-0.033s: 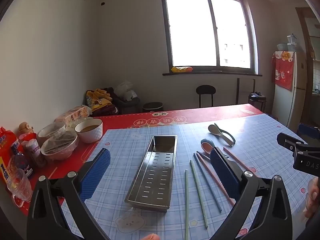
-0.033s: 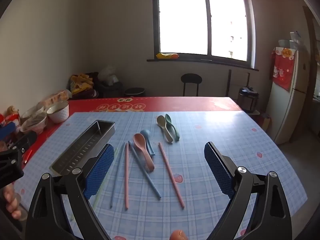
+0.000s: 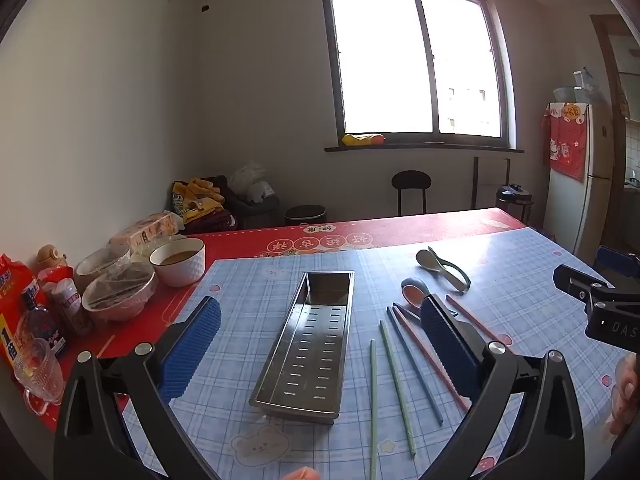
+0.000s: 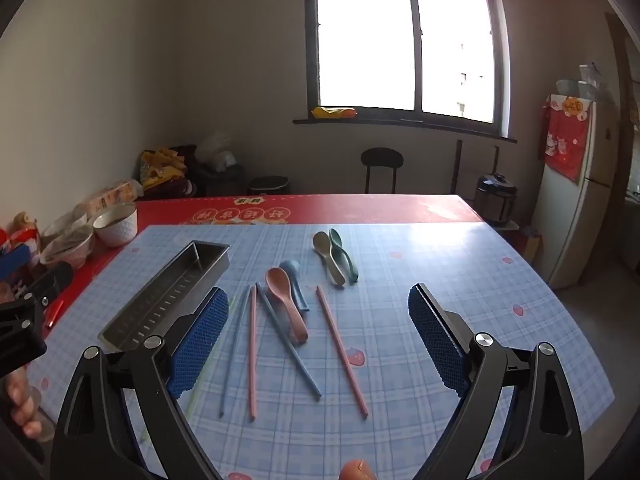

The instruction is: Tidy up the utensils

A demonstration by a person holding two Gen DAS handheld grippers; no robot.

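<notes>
Covering the table [image 4: 440, 248], blue checked cloth [image 3: 256, 300] meets red mat [image 3: 400, 228].

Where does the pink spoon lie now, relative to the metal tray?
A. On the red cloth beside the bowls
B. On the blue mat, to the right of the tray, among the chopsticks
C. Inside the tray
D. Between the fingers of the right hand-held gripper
B: the pink spoon lies on the blue mat among the chopsticks, apart from the metal tray, which holds nothing.
</notes>
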